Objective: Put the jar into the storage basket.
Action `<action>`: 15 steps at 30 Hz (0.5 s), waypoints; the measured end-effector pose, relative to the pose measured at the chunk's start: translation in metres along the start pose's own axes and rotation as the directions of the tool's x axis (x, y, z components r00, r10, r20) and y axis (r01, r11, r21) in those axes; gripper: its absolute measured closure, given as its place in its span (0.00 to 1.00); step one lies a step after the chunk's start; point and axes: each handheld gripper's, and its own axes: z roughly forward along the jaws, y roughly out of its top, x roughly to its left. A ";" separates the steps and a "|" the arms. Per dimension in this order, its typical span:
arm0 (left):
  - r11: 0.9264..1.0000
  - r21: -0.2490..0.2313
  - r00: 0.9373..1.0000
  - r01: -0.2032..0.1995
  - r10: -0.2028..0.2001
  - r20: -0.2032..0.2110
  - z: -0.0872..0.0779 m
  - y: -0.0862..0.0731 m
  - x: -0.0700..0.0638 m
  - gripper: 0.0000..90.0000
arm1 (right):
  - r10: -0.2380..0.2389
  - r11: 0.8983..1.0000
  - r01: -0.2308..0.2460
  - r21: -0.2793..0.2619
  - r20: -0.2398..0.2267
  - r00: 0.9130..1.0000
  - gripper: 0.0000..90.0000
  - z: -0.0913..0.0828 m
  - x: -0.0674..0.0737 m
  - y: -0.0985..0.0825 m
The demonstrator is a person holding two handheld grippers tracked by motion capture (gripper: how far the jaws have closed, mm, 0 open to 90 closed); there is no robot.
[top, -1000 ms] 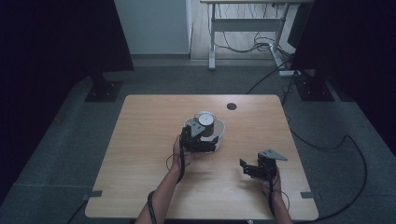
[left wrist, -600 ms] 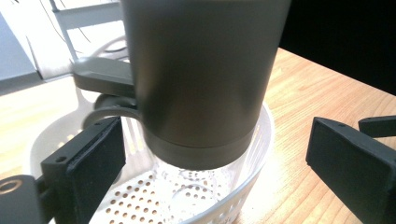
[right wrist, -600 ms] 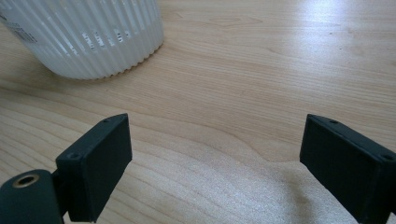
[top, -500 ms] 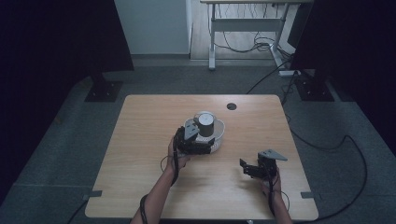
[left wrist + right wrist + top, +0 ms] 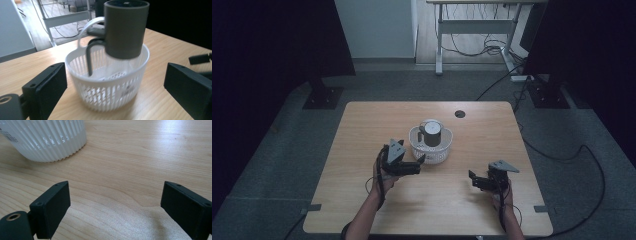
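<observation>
On the counter (image 5: 362,130), my left gripper (image 5: 412,167) has backed off the basket (image 5: 432,150), jaws wide and empty; mug (image 5: 430,132) left standing inside. Right gripper (image 5: 479,182) idle, jaws wide. Placement looks complete.

Overhead plus two close tool views
</observation>
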 end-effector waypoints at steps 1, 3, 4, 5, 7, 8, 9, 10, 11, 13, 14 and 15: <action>1.000 0.001 1.000 -0.009 0.009 -0.007 -0.005 -0.004 0.002 0.05 | -0.001 1.000 0.001 -0.001 0.002 1.000 0.10 0.000 0.000 0.000; 1.000 0.010 0.999 -0.026 0.026 -0.018 -0.015 -0.011 0.005 0.05 | 0.002 1.000 -0.002 -0.002 0.007 1.000 0.10 0.000 0.000 0.000; 1.000 0.013 0.999 -0.029 0.029 -0.020 -0.020 -0.015 0.007 0.05 | 0.003 1.000 -0.003 -0.003 0.009 1.000 0.10 0.000 0.000 0.000; 0.999 0.015 0.999 -0.029 0.029 -0.025 -0.025 -0.019 0.009 0.04 | 0.004 1.000 -0.004 -0.006 0.010 1.000 0.10 0.000 0.000 0.000; 0.999 0.023 0.999 -0.034 0.035 -0.029 -0.034 -0.027 0.012 0.05 | 0.001 1.000 -0.001 -0.004 0.015 1.000 0.10 -0.001 0.001 0.000; 0.999 0.028 0.999 -0.035 0.035 -0.029 -0.038 -0.031 0.014 0.05 | -0.001 1.000 0.001 -0.002 0.015 1.000 0.10 -0.001 0.001 0.000; 0.999 0.033 0.999 -0.038 0.039 -0.032 -0.042 -0.035 0.016 0.05 | -0.002 1.000 0.003 -0.002 0.016 1.000 0.10 -0.001 0.001 0.000; 0.998 0.042 0.998 -0.039 0.040 -0.037 -0.046 -0.040 0.017 0.05 | -0.003 1.000 0.003 -0.001 0.016 1.000 0.10 -0.001 0.001 0.000; 0.998 0.049 0.998 -0.038 0.040 -0.042 -0.050 -0.044 0.019 0.04 | -0.004 1.000 0.004 -0.001 0.016 1.000 0.10 -0.001 0.001 0.000; 0.997 0.064 0.998 -0.034 0.037 -0.046 -0.056 -0.053 0.023 0.04 | -0.005 1.000 0.005 -0.002 0.017 1.000 0.10 -0.001 0.001 0.000; 0.997 0.073 0.998 -0.028 0.032 -0.046 -0.059 -0.058 0.024 0.05 | -0.006 1.000 0.006 -0.002 0.019 1.000 0.10 -0.001 0.001 0.000; 0.996 0.081 0.999 -0.025 0.029 -0.046 -0.062 -0.062 0.025 0.05 | -0.006 1.000 0.006 -0.002 0.022 1.000 0.10 -0.001 0.001 0.000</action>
